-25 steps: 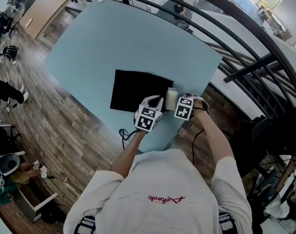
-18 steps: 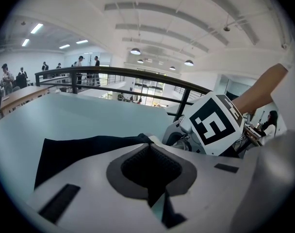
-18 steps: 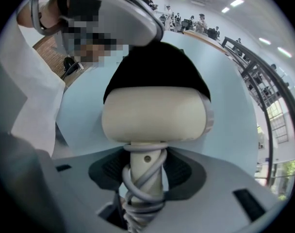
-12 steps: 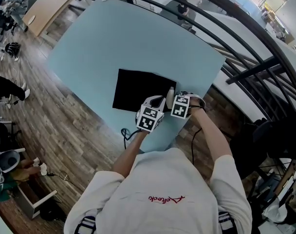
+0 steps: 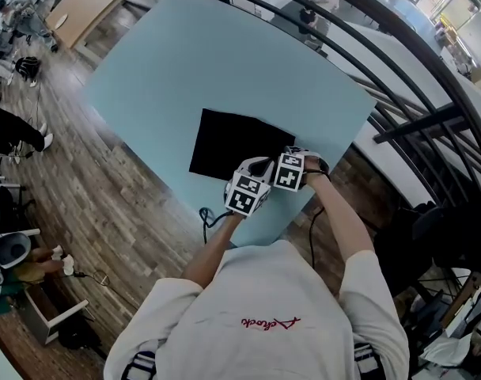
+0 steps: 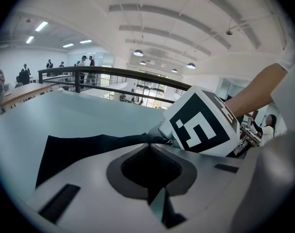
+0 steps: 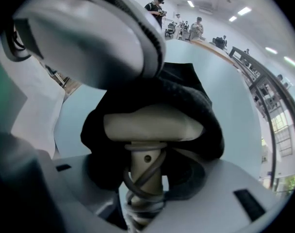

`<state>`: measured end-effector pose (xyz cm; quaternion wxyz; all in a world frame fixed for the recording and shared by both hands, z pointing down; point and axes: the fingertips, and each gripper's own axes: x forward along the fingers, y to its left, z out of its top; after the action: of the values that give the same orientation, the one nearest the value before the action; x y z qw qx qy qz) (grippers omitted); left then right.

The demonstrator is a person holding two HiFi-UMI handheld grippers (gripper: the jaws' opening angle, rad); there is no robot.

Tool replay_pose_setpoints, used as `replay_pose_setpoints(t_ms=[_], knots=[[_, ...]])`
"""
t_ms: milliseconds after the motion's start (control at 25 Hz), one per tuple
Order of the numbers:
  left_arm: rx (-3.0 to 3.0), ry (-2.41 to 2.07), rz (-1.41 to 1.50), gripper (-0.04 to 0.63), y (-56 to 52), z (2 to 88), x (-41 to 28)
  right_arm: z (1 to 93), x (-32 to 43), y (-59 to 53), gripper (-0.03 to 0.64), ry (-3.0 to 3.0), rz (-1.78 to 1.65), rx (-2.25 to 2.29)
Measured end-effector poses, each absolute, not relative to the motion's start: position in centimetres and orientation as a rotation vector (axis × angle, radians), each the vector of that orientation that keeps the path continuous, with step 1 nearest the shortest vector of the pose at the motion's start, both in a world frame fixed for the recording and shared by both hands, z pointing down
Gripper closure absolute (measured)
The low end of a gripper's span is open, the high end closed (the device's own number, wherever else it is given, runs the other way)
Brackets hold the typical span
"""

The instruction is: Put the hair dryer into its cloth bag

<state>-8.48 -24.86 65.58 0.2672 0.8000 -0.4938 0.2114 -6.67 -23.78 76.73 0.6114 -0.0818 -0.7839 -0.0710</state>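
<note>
Overhead, a person in a white top leans over a pale blue bench (image 5: 225, 62) where a flat black cloth bag (image 5: 225, 141) lies near the front edge. Both forearms reach forward and meet at the bag's near right corner, the two marker cubes almost touching. The left tool (image 6: 148, 145) slants gently down toward the bench, its jaws closed almost fully on a pinch of the bag's black fabric and lifting the edge into a ridge. The right tool (image 7: 145, 176) points steeply downward, jaws partly apart and clamped on the cream handle of the hair dryer (image 7: 152, 123), with the power cord (image 7: 157, 166) looped round that handle. The dryer's head sits at the bag's mouth, and dark cloth already curls around it on both sides and over the far end. The step in hand appears to be the insertion itself: the head is entering while the handle is outside. The next move likely calls for pushing the dryer deeper along the bag while the left tool holds the opening up and taut, so the cloth does not bunch against the head or snag the cord.
</note>
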Motion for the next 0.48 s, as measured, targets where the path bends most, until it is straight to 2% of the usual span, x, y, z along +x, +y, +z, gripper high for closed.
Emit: replay_pose_setpoints(t_ms=[480], knots=[[2.139, -1.338, 0.561, 0.581, -23.9, 65.7, -10.1, 77.2, -8.5, -23.1, 0.398, -1.821, -0.172, -0.209]])
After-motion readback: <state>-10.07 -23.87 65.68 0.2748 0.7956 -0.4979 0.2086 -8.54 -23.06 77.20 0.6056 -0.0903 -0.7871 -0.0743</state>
